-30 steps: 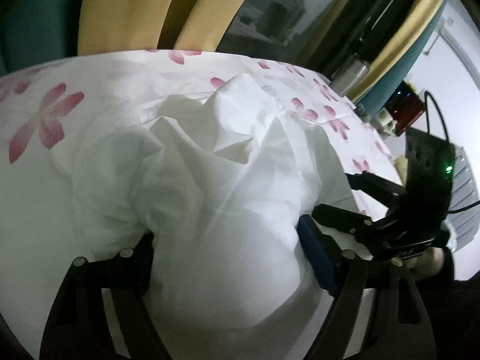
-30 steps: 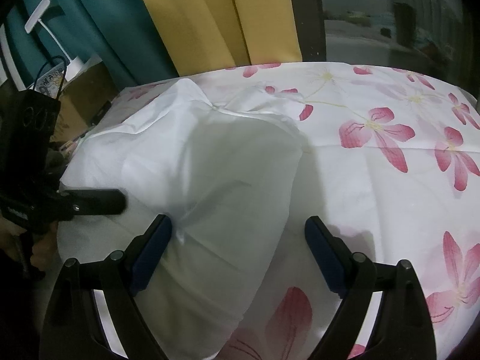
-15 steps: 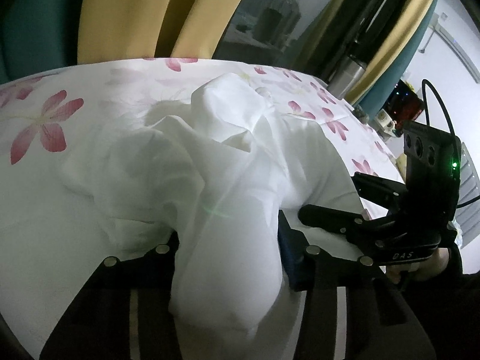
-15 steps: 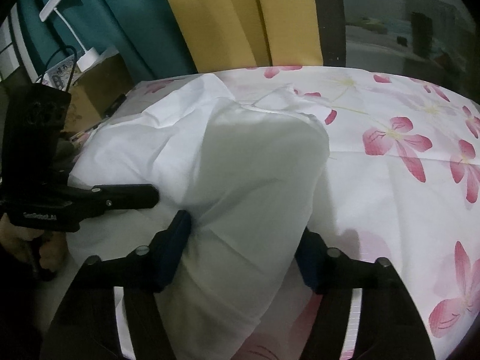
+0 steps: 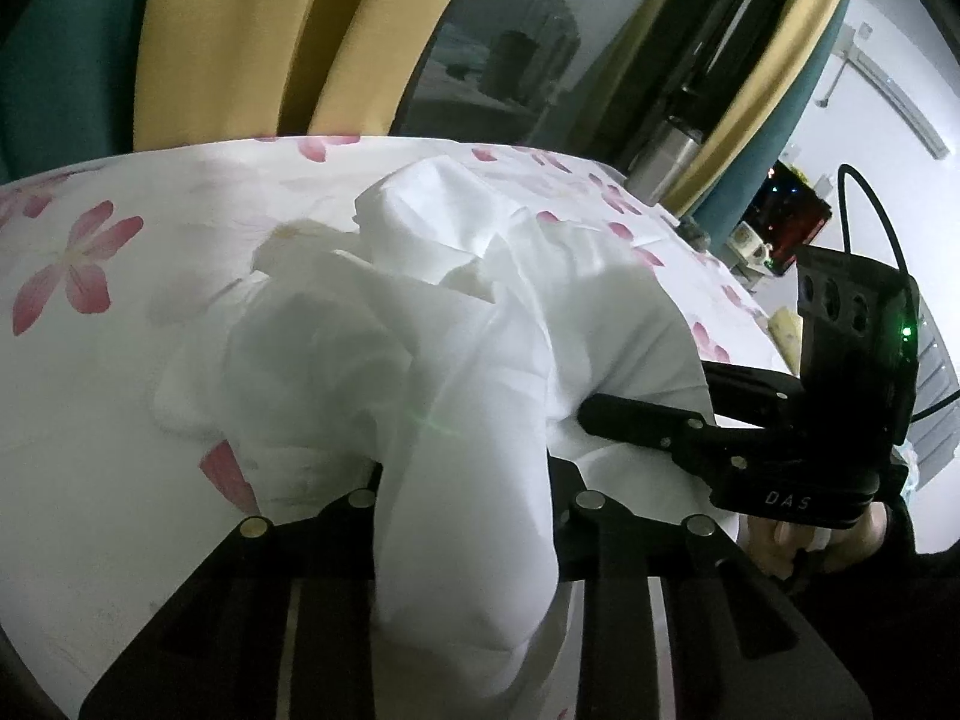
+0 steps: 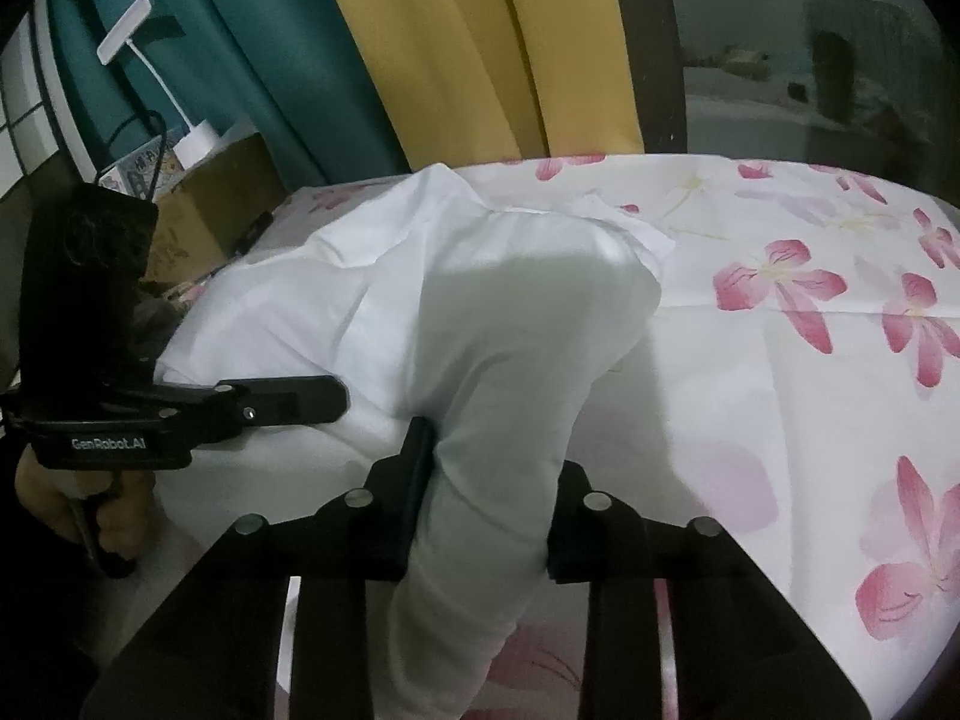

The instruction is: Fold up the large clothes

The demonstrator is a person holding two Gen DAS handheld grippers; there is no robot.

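The near edge of a white garment (image 5: 456,324) is being gripped at two places, which looks like the opening step of a fold. The garment is lying rumpled in a heap on a flowered sheet (image 6: 810,360), towards the edge nearest the person.

A thick bunch of cloth is being pinched by the left gripper (image 5: 465,480), whose jaws have just been closing on it, and the pads are being pressed into the fabric. The same is being done by the right gripper (image 6: 486,480): its jaws have just been closing too, and a fat roll of cloth is being squeezed between them. Both grippers are being held just beside each other, each showing in the other's view.

For the next move, a lift and a pull apart are probably being called for, so that the edge is drawn taut and the heap is opened before any folding. Because so much cloth is being bunched in each grip, several layers may be caught at once, and the garment may come up twisted.

Around the bed, yellow and teal curtains (image 6: 420,48) are hanging behind, and a white lamp (image 6: 180,114) and a box (image 6: 222,198) are standing beside it, well apart from the work. Nothing is lying on the sheet in the path.
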